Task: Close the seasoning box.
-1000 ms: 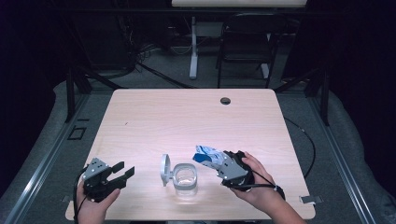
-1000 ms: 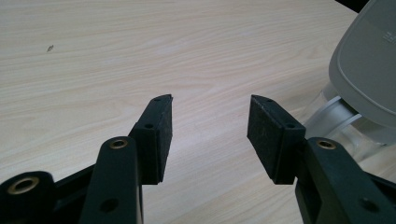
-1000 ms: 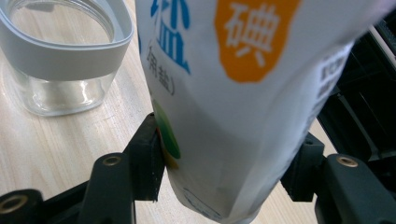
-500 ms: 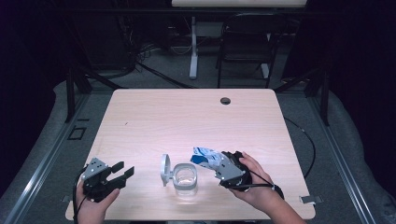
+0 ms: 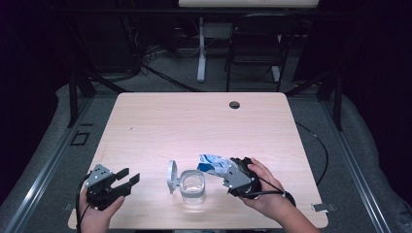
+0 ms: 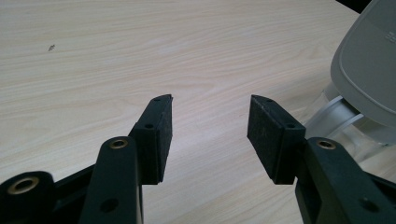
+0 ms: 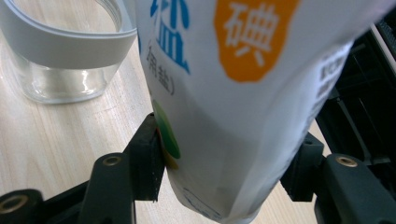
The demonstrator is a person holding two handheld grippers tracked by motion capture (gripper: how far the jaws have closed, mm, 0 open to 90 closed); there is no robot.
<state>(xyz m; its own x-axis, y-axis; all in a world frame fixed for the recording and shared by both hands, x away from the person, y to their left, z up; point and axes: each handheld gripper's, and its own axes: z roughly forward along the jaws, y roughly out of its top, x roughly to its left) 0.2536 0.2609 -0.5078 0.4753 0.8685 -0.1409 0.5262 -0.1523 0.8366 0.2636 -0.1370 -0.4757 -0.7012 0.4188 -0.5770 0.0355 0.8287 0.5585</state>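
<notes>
Right now my right gripper point(image 7: 224, 177) has its black jaws pressed against both sides of a white plastic pouch with blue and orange printing point(image 7: 243, 93), so the pouch is clamped between them; in the high view that gripper point(image 5: 224, 171) holds the pouch point(image 5: 211, 163) low over the table, just to the right of the jar. My left gripper point(image 6: 210, 133) has its jaws spread with nothing between them, and in the high view it point(image 5: 127, 177) sits near the front left edge of the table, well apart from the jar. The clear glass jar with a grey collar point(image 5: 193, 183) stands upright, its grey hinged lid point(image 5: 171, 175) swung open to its left; the gripper views also show that lid point(image 6: 369, 70) and the jar's open mouth point(image 7: 65, 60).

I judge the step in hand is bringing the pouch to the open jar, likely to pour from it. The next move calls for lifting the pouch's mouth over the jar's rim and tipping it, perhaps with my left gripper steadying the jar.

Beyond that, the light wooden table point(image 5: 194, 126) is bare, apart from a dark round cable hole point(image 5: 234, 104) near its far edge. Past it the room is dim, with a dark chair point(image 5: 255, 53) and a white table leg point(image 5: 201, 53) on grey floor.
</notes>
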